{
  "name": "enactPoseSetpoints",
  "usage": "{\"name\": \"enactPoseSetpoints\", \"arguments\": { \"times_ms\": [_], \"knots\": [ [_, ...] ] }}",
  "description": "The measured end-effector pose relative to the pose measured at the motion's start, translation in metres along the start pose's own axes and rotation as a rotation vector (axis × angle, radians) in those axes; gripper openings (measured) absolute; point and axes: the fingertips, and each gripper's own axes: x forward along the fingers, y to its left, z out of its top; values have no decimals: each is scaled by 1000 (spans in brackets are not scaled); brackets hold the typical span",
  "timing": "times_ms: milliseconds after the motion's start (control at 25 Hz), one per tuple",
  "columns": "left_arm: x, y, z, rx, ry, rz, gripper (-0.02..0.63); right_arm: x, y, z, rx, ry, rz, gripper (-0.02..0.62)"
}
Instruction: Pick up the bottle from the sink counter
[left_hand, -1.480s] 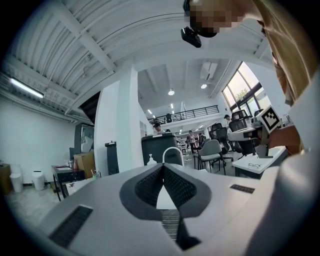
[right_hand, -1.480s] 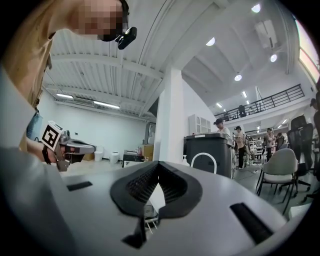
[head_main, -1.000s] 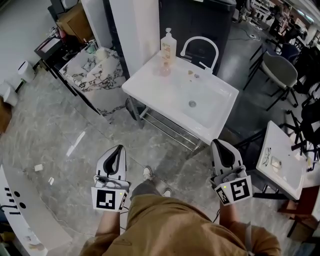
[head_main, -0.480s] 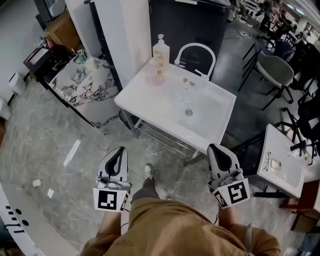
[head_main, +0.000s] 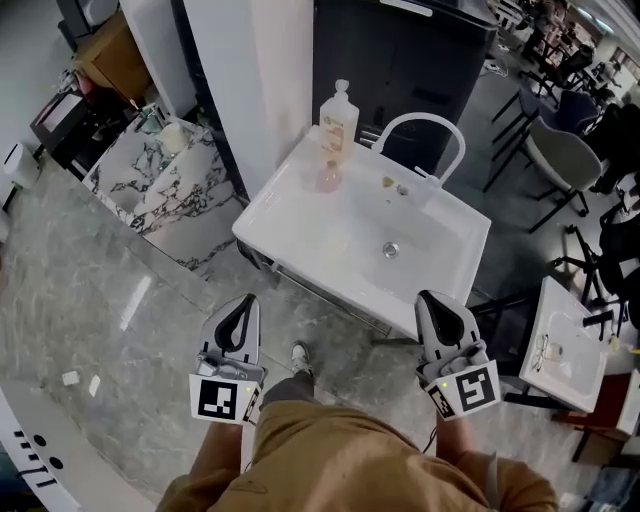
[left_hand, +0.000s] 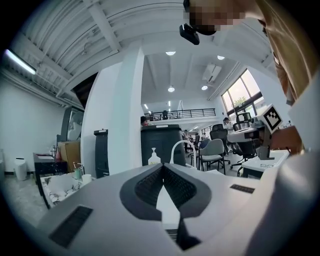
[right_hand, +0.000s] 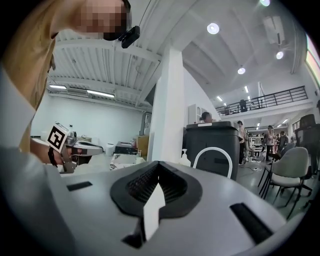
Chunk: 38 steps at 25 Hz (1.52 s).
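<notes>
- The pump bottle stands upright and untouched on the back left corner of the sink counter, in the upper middle of the head view. A small pinkish thing sits just in front of it; I cannot tell what it is.
- To the bottle's right, along the back edge, rises the arched white faucet. The drain lies lower in the frame, in the basin.
- Behind the counter stand a white pillar and a dark cabinet. A marble-topped table fills the upper left.
- The left gripper is at lower left with its jaws clenched together on nothing.
- The right gripper is at lower right, likewise closed tip to tip and empty.
- Both point level toward the counter, and each gripper view shows the bottle small and far beyond the pads.
- What has changed: over the last second the counter has grown in the head view and slid down toward the grippers. Its front right corner now overlaps the right gripper's tip in the picture. A shoe shows between the grippers, so the person is probably walking up to the sink.
- Meaning for the task: this is still the approach. The bottle remains well apart from both grippers, and neither has opened. One of them must spread its jaws and reach across to the back left corner, and the left looks better placed.
</notes>
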Motion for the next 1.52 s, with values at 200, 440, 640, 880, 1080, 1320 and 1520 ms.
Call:
{"name": "enactPoseSetpoints", "arguments": {
  "times_ms": [200,440,640,880,1080,1320,1520],
  "knots": [
    [34,42,-4,-25,4,-20,2,45,-1,7,-5,27,-15,3],
    [65,75,-8,-45,-6,-61,2,89,-1,17,-20,32,-43,3],
    [79,94,-13,-56,-6,-80,2,106,2,21,-30,37,-58,3],
    [95,83,-20,-77,3,-141,2,96,-10,19,-28,52,-118,3],
    [103,72,-14,-81,-11,-168,2,88,-19,15,-12,61,-148,3],
    [111,67,-12,-82,-23,-146,2,96,-25,17,-16,49,-118,3],
    [126,60,-8,-64,-18,-99,2,108,-40,18,-16,26,-72,3]
  ]
}}
